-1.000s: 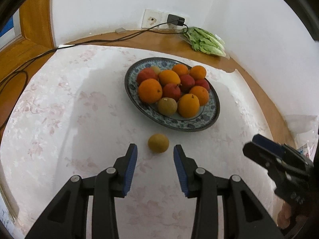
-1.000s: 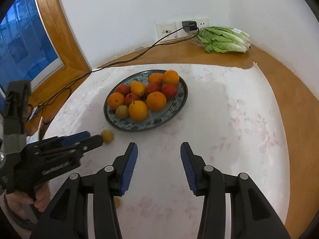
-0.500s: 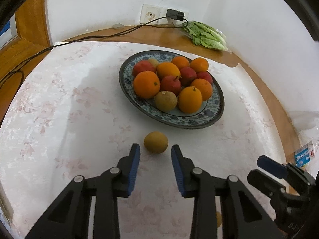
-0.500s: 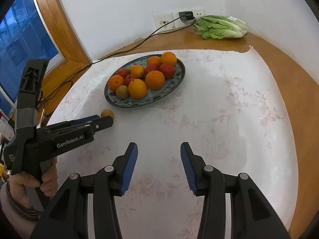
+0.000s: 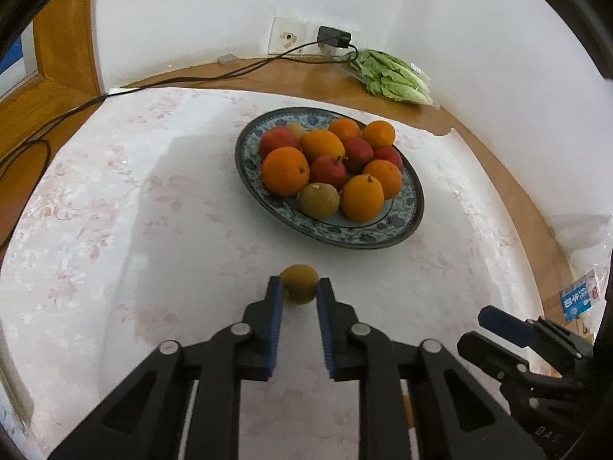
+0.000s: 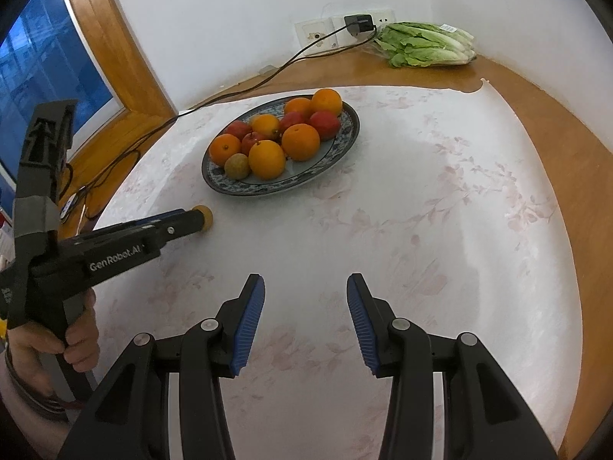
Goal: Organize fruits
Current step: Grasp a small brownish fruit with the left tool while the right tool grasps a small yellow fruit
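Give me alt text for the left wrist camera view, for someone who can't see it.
The left gripper is shut on a small brown fruit on a white floral tablecloth. Beyond it a blue patterned plate holds oranges, red apples and brown fruits. The right gripper shows at lower right; bagged lettuce lies by the wall.

A white cloth (image 6: 440,199) with faint pink flowers covers most of the wooden tabletop (image 6: 567,145), under and ahead of the claw. Far ahead of the claw, a bag of green lettuce (image 6: 425,44) lies against the white wall. Just beside it, a black charger (image 6: 358,23) sits in a wall socket (image 6: 316,34), and its cable (image 6: 230,96) runs to the left, towards a window (image 6: 42,65) with a wooden frame.
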Tool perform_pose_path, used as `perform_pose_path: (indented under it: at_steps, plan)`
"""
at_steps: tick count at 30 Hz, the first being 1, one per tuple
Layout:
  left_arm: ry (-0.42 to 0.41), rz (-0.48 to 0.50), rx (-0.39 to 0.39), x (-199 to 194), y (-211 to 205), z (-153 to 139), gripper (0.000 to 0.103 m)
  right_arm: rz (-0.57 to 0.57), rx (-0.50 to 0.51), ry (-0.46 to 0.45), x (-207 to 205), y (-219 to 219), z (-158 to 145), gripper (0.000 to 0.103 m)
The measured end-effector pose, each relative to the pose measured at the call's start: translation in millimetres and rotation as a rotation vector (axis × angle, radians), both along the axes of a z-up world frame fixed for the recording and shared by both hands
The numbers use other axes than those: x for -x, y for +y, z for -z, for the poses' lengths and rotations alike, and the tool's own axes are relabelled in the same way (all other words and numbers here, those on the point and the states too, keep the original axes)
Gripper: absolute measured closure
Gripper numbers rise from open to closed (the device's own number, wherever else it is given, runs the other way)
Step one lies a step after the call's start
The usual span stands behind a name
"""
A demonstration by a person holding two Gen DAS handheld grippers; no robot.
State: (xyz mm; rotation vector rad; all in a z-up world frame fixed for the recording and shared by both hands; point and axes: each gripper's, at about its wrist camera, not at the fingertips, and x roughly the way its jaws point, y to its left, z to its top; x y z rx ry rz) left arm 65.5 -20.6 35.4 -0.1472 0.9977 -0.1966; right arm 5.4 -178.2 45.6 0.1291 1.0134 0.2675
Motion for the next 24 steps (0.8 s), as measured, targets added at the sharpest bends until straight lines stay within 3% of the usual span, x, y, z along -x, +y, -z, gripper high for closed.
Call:
perform_pose_path:
  at_steps: [11, 13, 15, 24]
  plan:
    - [0.003, -0.007, -0.001, 6, 5, 1, 0.085, -0.057, -0.009, 0.008, 17, 20, 1, 0.057]
    - [0.002, -0.001, 0.013, 6, 4, 1, 0.081, -0.068, -0.016, 0.007, 19, 22, 0, 0.057]
    - [-0.003, 0.004, 0.015, 4, 0, 1, 0.066, -0.073, -0.012, 0.004, 21, 24, 0, 0.057]
    - [-0.007, 0.016, -0.016, -13, -13, 10, 0.066, -0.069, -0.014, 0.012, 21, 21, 0, 0.057]
